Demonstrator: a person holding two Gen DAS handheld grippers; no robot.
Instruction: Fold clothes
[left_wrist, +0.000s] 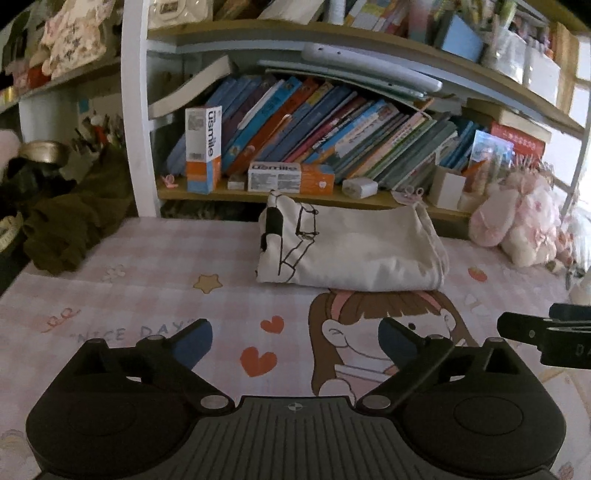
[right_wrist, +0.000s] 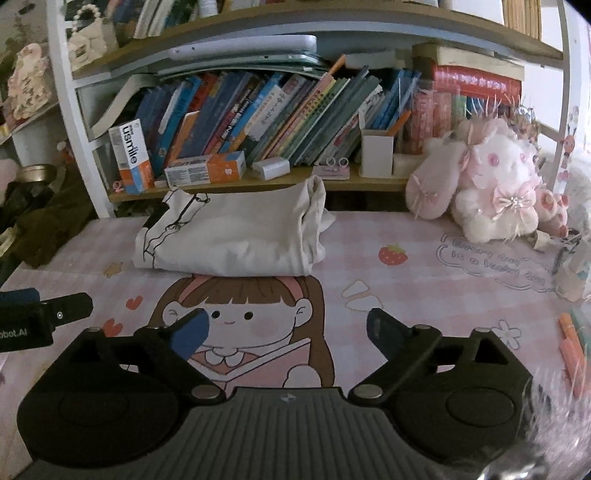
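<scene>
A dark green cloth (left_wrist: 70, 229) was seen in a heap at the far left edge of the pink table mat (left_wrist: 155, 295), and it looked not yet folded, so some work may have been left. The left gripper (left_wrist: 295, 341) was held wide apart with nothing in it. The white shirt (left_wrist: 351, 247) was already folded into a neat, flat bundle at the back of the mat, just in front of the bookshelf (left_wrist: 332, 201). Its long side was laid left to right, with the printed end to the left. The right gripper (right_wrist: 286, 328) was also spread apart and empty.
</scene>
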